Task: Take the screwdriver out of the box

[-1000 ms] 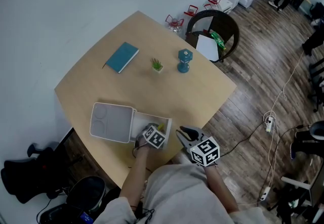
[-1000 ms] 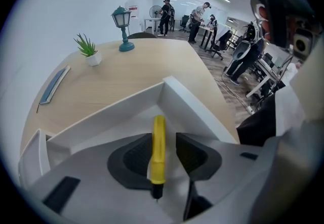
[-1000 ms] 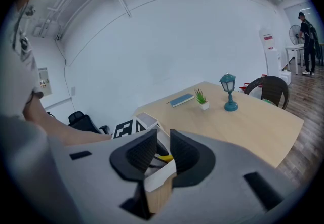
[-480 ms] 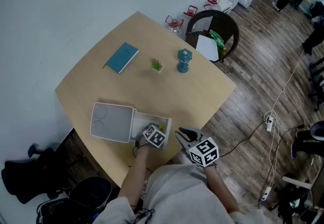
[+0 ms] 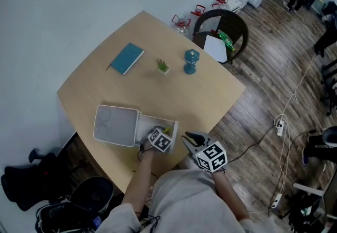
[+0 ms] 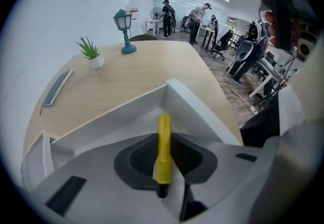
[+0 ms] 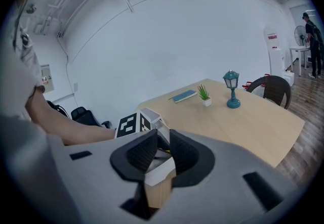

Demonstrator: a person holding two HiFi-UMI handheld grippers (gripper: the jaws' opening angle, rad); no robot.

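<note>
Two grippers sit at the box (image 5: 157,119): my left gripper (image 6: 163,143), dipped inside it, has just been closing and pinches the yellow screwdriver (image 6: 164,129) by its handle, while my right gripper (image 7: 161,154) hangs just beside the box's corner, jaws slightly apart, clamping nothing.

The light wooden counter (image 5: 200,95) has a curved outline and carries four items. A teal rectangular notebook (image 5: 127,59) lies flat toward the far edge. Near it stands a small green plant in a white pot (image 5: 164,67), with a teal lantern-shaped lamp (image 5: 191,63) just beside it. At the near edge sits a white rectangular plastic box (image 5: 157,120). Its white lid (image 5: 116,126) is folded open to the left, apparently flat on the counter.
</note>
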